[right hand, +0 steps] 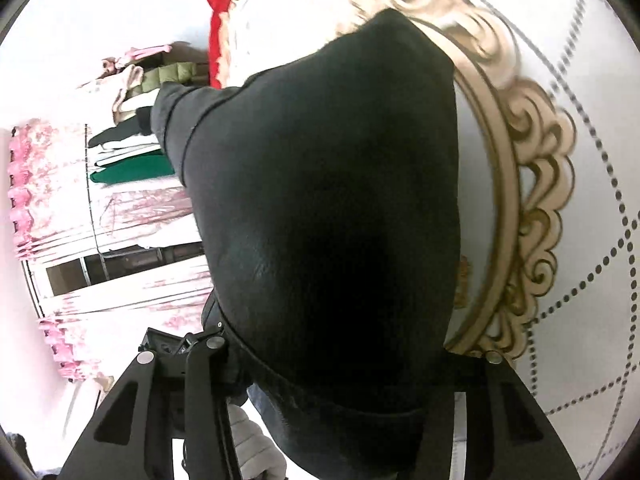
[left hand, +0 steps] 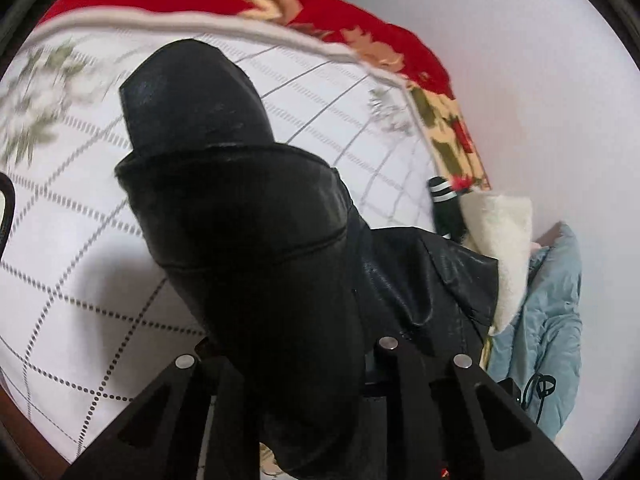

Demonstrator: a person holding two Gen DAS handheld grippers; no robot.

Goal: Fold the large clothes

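A large black leather jacket (left hand: 256, 248) fills the middle of the left wrist view, its sleeve stretching up over the white quilted bedspread (left hand: 64, 240). My left gripper (left hand: 320, 360) is shut on a fold of the jacket and holds it lifted. In the right wrist view the same black jacket (right hand: 328, 208) hangs in front of the camera. My right gripper (right hand: 320, 356) is shut on it, the leather bunched between the fingers.
A red floral blanket (left hand: 360, 20) lies along the bed's far edge. A light blue garment (left hand: 556, 320) and a cream fleece (left hand: 508, 240) lie at right. An ornate gold headboard (right hand: 532, 184) and a rack of clothes (right hand: 132, 128) show in the right wrist view.
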